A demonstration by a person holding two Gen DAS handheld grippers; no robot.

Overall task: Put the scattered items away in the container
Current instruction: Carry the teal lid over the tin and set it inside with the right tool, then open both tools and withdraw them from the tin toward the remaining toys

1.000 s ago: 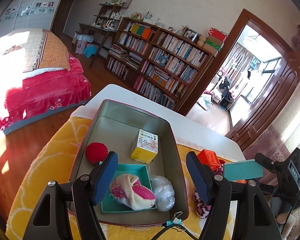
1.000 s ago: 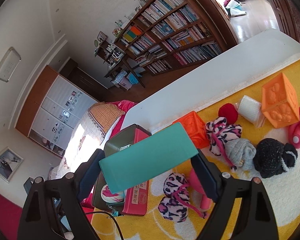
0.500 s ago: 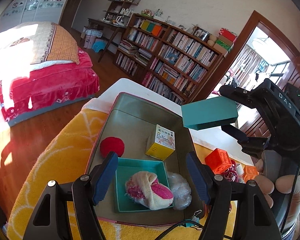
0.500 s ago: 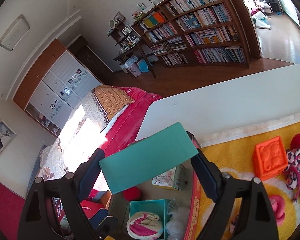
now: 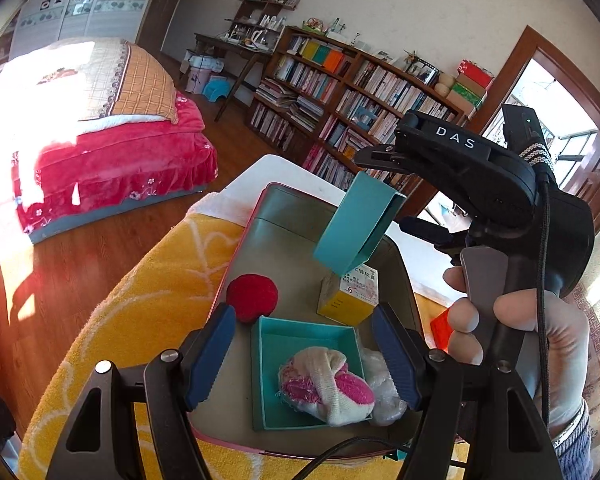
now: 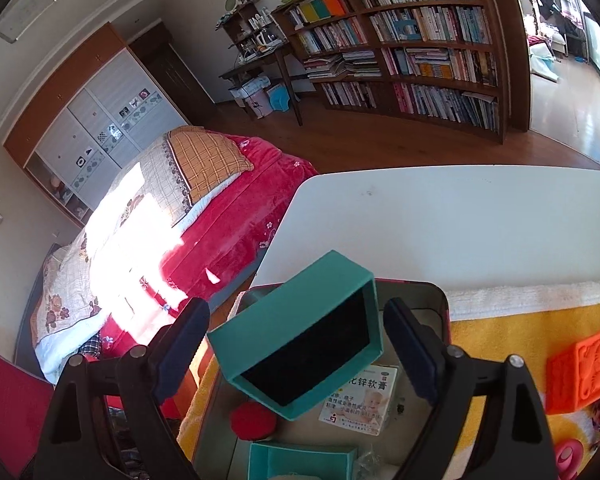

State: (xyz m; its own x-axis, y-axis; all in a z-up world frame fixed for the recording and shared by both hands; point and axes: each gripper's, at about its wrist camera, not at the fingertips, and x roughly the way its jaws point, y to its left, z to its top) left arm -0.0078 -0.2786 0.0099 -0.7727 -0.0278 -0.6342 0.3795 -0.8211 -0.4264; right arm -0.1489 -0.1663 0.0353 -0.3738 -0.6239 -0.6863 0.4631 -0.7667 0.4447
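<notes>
The right gripper (image 6: 296, 354) has just been opening its fingers; the teal lid (image 6: 300, 336) tilts loose between them, above the container (image 5: 300, 220). Best to let it fall clear of the yellow carton (image 5: 350, 294) and the teal box (image 5: 304, 372). The left gripper (image 5: 304, 356) hovers spread and empty. The container stands on a yellow towel (image 5: 148, 300) on the white bench (image 6: 460, 216); a red bed (image 5: 100, 152) and bookshelves (image 6: 412, 48) stand behind.

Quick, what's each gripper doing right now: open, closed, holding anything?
Left gripper: open, empty, above the tin.
Right gripper: open, jaws have just been opening; teal box lid hangs tilted and loose between them.
</notes>
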